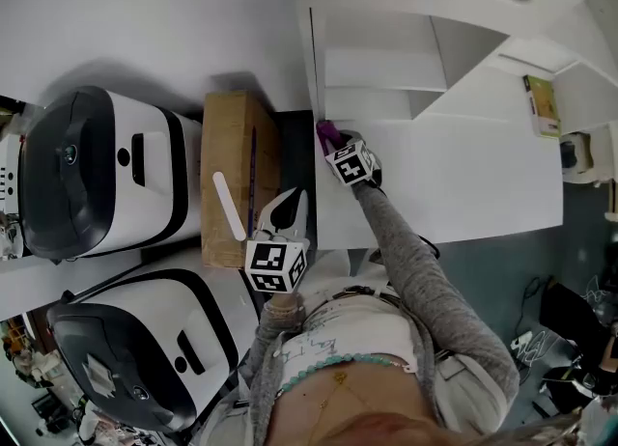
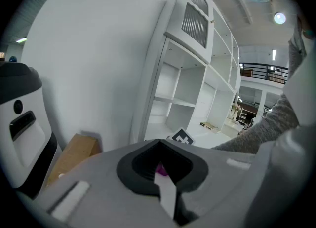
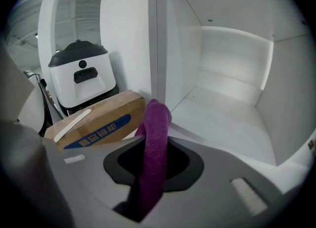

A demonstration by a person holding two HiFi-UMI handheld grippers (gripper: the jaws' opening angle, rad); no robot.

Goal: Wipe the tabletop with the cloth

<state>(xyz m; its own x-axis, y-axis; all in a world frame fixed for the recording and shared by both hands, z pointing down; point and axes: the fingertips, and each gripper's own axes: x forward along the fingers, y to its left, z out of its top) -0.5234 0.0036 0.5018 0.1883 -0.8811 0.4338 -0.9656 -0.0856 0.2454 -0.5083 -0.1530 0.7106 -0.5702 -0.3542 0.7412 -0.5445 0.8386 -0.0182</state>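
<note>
- Head view: my right gripper (image 1: 338,148) reached out to the far left corner of the white tabletop (image 1: 473,179), right where it meets the shelf unit (image 1: 381,72)
- The purple cloth (image 1: 326,131) poked out of its tip at that corner; I could not tell from here whether it pressed on the surface
- My left gripper (image 1: 288,210) hung back near my body, off the tabletop's left edge and beside the cardboard box (image 1: 237,145)
- A white stick (image 1: 230,205) lay on the box, and two black-and-white machines (image 1: 97,169) stood further left
- Left gripper view: the left gripper (image 2: 166,192) had its jaws brought together with nothing between them
- Beyond them I saw a speck of the cloth (image 2: 160,169) and the shelf unit (image 2: 197,74)
- Right gripper view: the right gripper (image 3: 149,190) was clamped tight on the cloth (image 3: 155,138), which stood up from the jaws as a folded purple strip
- The cloth's top lined up with the front edge of the shelf unit (image 3: 157,49)
- The cardboard box (image 3: 96,123) with its white stick (image 3: 71,118) lay to the left, one machine (image 3: 81,74) behind it
</note>
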